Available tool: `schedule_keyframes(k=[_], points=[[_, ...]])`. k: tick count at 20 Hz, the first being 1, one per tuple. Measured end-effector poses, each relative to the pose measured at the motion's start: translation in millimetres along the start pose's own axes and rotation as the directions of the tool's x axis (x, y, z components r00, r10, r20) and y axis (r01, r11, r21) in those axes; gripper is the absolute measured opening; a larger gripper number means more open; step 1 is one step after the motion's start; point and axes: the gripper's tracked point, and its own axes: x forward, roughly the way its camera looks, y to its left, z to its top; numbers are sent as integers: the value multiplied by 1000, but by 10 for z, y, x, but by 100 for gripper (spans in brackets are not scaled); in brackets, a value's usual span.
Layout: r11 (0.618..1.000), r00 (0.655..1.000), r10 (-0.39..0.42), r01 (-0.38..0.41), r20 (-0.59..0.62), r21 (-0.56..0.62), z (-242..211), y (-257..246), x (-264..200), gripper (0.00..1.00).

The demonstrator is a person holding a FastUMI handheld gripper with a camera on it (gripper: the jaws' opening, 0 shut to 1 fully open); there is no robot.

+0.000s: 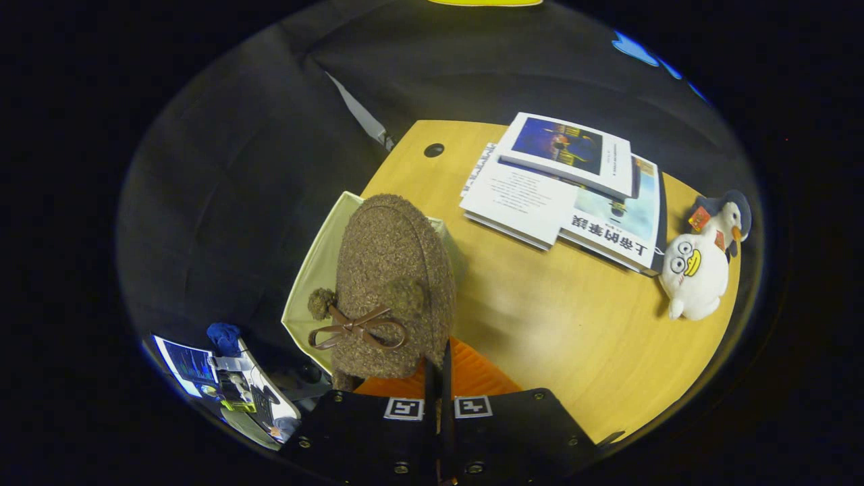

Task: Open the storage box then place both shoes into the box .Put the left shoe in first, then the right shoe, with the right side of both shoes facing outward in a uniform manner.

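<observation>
A brown fuzzy shoe (pixel 395 283) with a brown bow and pompoms hangs just ahead of my fingers, toe pointing away from me. My gripper (pixel 439 378) is shut on the shoe's near rim, the two fingers almost together. The shoe is over the pale cream storage box (pixel 316 270), which stands at the left edge of the wooden table (pixel 553 324). It hides most of the box's inside, so I cannot tell whether the shoe touches the box or what lies in it.
A stack of books (pixel 567 189) lies on the far side of the table, with a white plush penguin (pixel 698 266) to its right. A cable hole (pixel 433 150) is at the far left corner. Below the table's left edge are a screen and a blue object (pixel 223 368).
</observation>
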Motion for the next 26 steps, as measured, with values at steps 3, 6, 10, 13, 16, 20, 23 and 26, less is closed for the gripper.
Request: schedule_keyframes(k=[3,6,10,13,16,20,23,26], points=[[999,1000,-5,4,-25,-34,111,304,170,2],[999,998,13,-16,-64,-40,131,612,354,3],[998,996,-14,8,-93,-67,129,751,572,2],[997,995,-31,24,-94,-72,176,812,663,2],[995,996,-42,34,-81,-91,227,863,722,2],[988,998,-51,47,-25,-149,323,844,685,54],[987,997,-66,71,41,-145,414,804,544,98],[991,993,-58,69,99,-116,463,720,299,98]])
